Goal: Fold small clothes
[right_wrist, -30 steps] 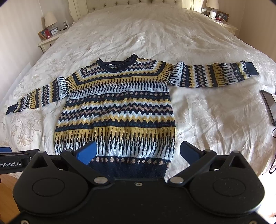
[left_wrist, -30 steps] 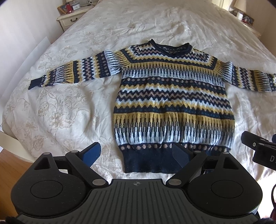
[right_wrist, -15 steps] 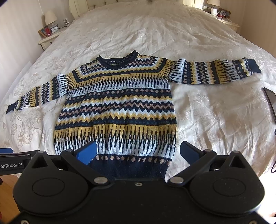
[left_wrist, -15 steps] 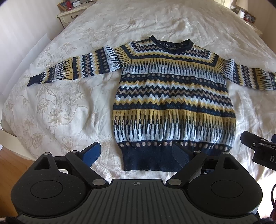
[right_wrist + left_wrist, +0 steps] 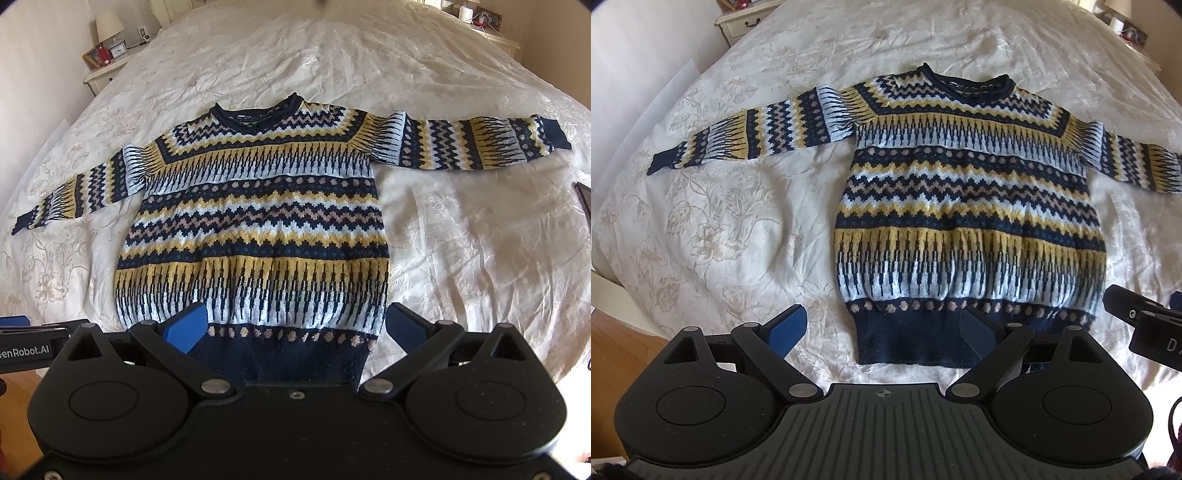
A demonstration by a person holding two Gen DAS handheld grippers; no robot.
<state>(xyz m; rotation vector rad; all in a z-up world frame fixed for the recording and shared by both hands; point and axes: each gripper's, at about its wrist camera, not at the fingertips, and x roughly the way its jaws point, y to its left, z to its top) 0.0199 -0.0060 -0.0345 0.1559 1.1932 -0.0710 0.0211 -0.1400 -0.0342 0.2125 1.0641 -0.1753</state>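
My left gripper point(image 5: 881, 328) hangs with its fingers spread wide apart and nothing between them, poised at the sweater's dark hem, one blue pad off the hem's left corner and the other over the hem itself. My right gripper point(image 5: 297, 325) is likewise spread and empty, straddling the hem toward its right corner. The sweater point(image 5: 967, 206) lies flat and face up on the bed point(image 5: 731, 229), hem toward me, collar away, both sleeves stretched out sideways from the body. Past the collar, off the bed's far left corner, I see a nightstand point(image 5: 105, 74) carrying a lamp point(image 5: 109, 26). A dark flat thing point(image 5: 584, 201) rests beyond the right sleeve; I cannot tell what it is.
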